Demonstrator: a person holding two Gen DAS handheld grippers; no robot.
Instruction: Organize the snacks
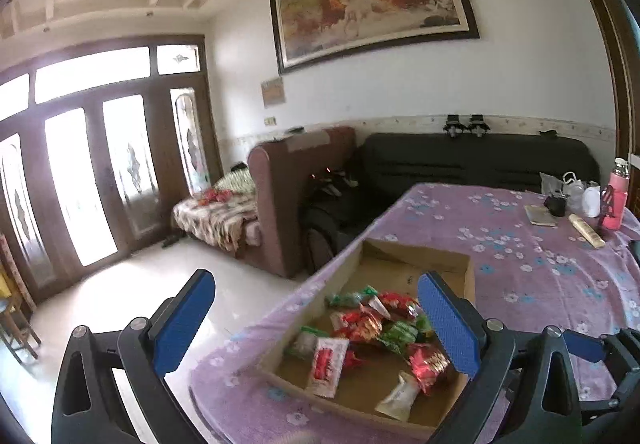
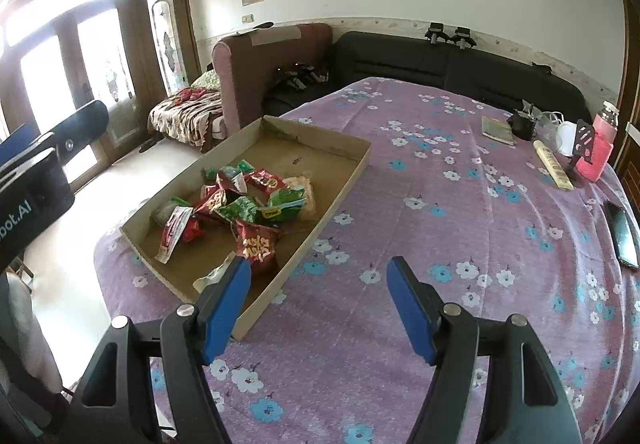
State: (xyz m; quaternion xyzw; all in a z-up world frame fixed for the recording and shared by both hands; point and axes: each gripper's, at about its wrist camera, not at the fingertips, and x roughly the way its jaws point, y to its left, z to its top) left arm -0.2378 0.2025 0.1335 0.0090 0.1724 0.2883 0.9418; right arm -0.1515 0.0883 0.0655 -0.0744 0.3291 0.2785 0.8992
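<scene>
Snacks (image 2: pixel 236 211) overlap; labels seemingly illegible.

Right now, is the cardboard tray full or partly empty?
Partly empty. The snack packets are heaped at the near end of the cardboard tray; its far end shows bare cardboard.

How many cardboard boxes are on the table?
1. The flat, open brown cardboard box sits near the left edge of the purple flowered tablecloth, holding a pile of red, green and white snack packets. No other box shows.
</scene>
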